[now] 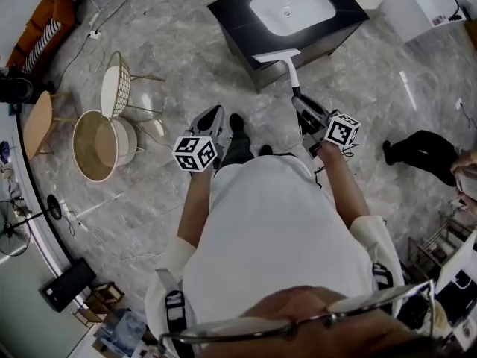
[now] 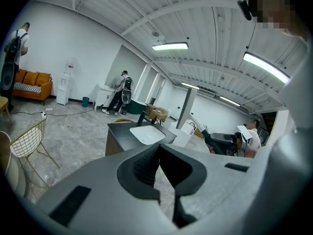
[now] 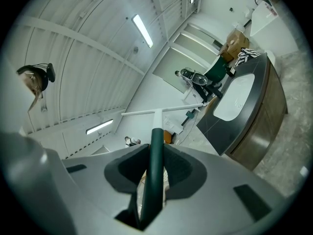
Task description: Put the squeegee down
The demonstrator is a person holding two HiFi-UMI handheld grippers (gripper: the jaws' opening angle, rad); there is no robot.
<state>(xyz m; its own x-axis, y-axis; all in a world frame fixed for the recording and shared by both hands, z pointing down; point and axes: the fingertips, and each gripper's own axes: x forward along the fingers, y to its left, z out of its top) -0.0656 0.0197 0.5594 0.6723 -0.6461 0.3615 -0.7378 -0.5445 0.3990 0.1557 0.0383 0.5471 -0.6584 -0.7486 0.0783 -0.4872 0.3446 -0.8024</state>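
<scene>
The right gripper pinched the squeegee handle in its fingers; the left gripper had its fingers pressed together, empty. The blade wanted laying flat on the table before any letting go.

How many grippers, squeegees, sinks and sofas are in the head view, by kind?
grippers: 2 (left gripper, right gripper)
squeegee: 1
sink: 1
orange sofa: 1
total: 5
</scene>
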